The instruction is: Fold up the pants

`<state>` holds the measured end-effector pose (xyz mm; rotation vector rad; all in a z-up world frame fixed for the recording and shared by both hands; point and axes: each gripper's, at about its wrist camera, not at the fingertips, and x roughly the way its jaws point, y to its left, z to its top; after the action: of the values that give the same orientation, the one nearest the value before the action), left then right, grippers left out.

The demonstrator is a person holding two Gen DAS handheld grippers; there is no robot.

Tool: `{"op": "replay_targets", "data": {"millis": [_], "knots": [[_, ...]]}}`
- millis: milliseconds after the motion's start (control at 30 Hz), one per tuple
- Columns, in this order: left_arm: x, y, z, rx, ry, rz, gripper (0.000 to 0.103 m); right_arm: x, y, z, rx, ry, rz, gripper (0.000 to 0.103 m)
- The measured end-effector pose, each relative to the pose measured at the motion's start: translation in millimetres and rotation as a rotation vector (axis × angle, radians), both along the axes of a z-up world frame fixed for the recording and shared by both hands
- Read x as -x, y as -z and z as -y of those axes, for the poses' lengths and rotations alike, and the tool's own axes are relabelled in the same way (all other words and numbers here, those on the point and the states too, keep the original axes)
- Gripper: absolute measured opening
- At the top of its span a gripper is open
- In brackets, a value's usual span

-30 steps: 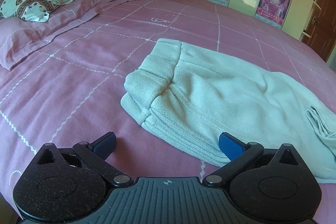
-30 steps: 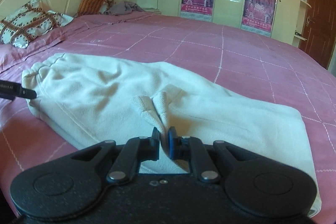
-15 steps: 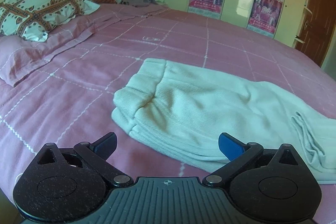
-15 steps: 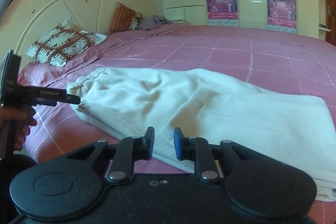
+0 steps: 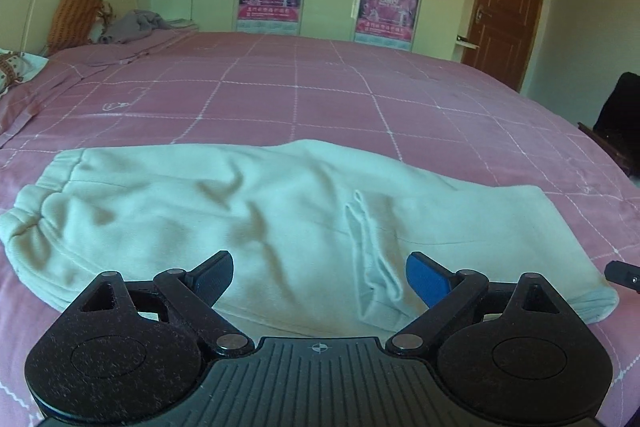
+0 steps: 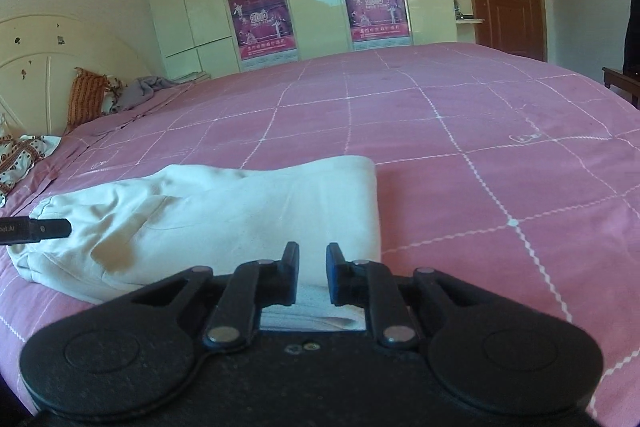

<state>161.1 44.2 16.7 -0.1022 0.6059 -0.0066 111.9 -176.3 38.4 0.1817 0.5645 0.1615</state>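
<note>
A: Where are the pants [image 5: 248,223]?

B: Lying flat on the bed [image 5: 304,95], on its pink checked bedspread, near the edge closest to both cameras. They are pale cream sweatpants, folded lengthwise, with the elastic waistband toward the headboard [image 6: 44,67] side and the leg ends away from it.

A: And the left gripper [image 5: 319,277]?

B: It hangs above the middle of the pants. Its fingers [image 5: 426,279] stand wide apart and are drawing inward; cloth lies below them, but the pads press on nothing, so nothing is grasped.

A: The right gripper [image 6: 313,273]?

B: It is over the leg end of the pants, the end farthest from the headboard. Its fingers [image 6: 335,273] are nearly together and narrowing, with a small gap left between the pads. Folded cloth shows through that gap, below it, not pinched. So released, holding nothing.

A: Can either camera see the other tool?

B: Yes. In the right wrist view, a black tip of the left gripper pokes in beside the waistband end. In the left wrist view, a small black piece of the right gripper [image 5: 624,273] shows just past the leg hems.

A: Anything else on the bed?

B: A patterned pillow [image 6: 20,155] and an orange striped cushion [image 6: 86,95] by the headboard, with a grey garment [image 5: 134,27] crumpled beside the cushion.
</note>
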Motion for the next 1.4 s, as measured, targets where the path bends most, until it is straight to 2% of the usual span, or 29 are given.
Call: {"op": "replay_targets", "data": {"millis": [133,367,433,467,500,533,600,700,767,833,867,900,933,1033,1100,1133,1200,1267,1333,1400], "knots": [[4,3,18,-0.018,0.024,-0.009,0.093,-3,5,1,0.001,-0.009,0.002,0.014],[14,5,19,-0.055,0.039,-0.001,0.093,-3,8,-1,0.003,-0.016,0.002,0.014],[10,5,23,-0.041,0.051,0.006,0.093,-2,8,-3,0.009,-0.014,0.019,0.014],[5,8,25,-0.028,0.055,0.0,0.094,-5,11,-7,0.027,-0.013,-0.001,0.014],[-5,16,28,-0.032,0.055,-0.049,0.094,-11,19,-10,0.049,-0.009,-0.048,0.014],[-16,29,30,-0.046,0.064,-0.131,0.094,-19,29,-14,0.067,-0.011,-0.125,0.014],[-15,33,28,-0.039,0.08,-0.127,0.093,-22,30,-15,0.08,-0.01,-0.137,0.014],[-13,16,18,0.014,0.068,-0.058,0.081,-27,18,-11,0.059,-0.025,-0.088,0.013],[-27,7,15,0.022,0.052,-0.034,0.081,-42,7,-5,0.06,-0.018,-0.049,0.013],[-52,11,15,0.026,0.063,-0.086,0.082,-71,2,-2,0.063,-0.013,-0.059,0.013],[-68,20,17,0.011,0.08,-0.155,0.082,-88,6,-3,0.078,-0.018,-0.088,0.014],[-82,25,18,0.003,0.103,-0.184,0.083,-110,15,-5,0.101,-0.03,-0.172,0.01],[-87,21,18,-0.005,0.096,-0.172,0.083,-129,26,-4,0.113,-0.038,-0.251,0.007],[-105,8,21,-0.048,0.096,-0.127,0.083,-153,16,1,0.092,-0.027,-0.219,0.009],[-123,13,24,-0.06,0.105,-0.17,0.083,-170,12,4,0.088,-0.014,-0.191,0.015],[-129,21,26,-0.063,0.117,-0.209,0.087,-182,15,3,0.093,-0.01,-0.213,0.015],[-124,24,26,-0.069,0.112,-0.199,0.089,-194,28,3,0.104,-0.014,-0.263,0.013],[-105,15,23,-0.057,0.112,-0.174,0.089,-187,27,2,0.111,-0.012,-0.254,0.013],[-80,15,20,-0.069,0.124,-0.163,0.089,-160,16,5,0.125,-0.022,-0.205,0.018],[-57,23,16,-0.046,0.127,-0.163,0.089,-126,15,10,0.113,-0.037,-0.211,0.022]]}}
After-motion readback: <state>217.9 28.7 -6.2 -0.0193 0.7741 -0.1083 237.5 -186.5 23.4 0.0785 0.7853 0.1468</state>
